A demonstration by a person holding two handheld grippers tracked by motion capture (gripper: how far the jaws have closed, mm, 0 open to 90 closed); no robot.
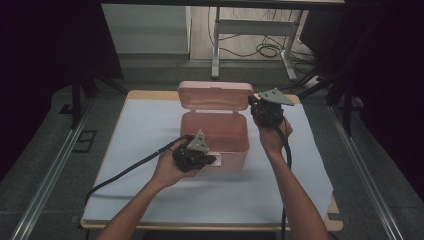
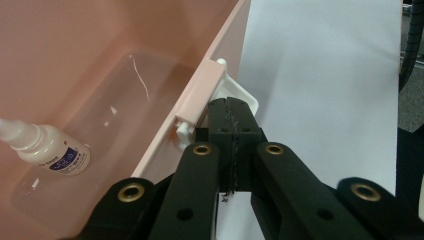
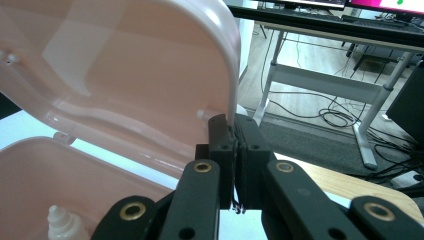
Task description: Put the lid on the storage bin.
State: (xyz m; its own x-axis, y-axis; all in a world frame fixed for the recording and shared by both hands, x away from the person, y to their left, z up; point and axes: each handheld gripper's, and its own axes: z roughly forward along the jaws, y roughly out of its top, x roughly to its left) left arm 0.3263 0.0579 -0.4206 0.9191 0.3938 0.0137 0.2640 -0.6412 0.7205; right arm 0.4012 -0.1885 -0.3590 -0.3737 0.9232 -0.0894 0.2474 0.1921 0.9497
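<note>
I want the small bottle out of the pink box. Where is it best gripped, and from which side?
Grip the small bottle across its round body, coming from above through the pink box's open top. It lies tilted on the floor against a wall, and the body is wider than the narrow white nozzle.

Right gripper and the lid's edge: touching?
Touching. The right gripper view shows the right gripper with its jaws pinched on the rim of the pink lid.

I see a pink storage box (image 1: 215,132) of smooth, glossy plastic, its lid (image 3: 125,75) faintly translucent. My hand-held gripper (image 2: 231,107) looks matt black plastic with brass rivets. The desk (image 1: 310,182) wears smooth white paper over wood.
</note>
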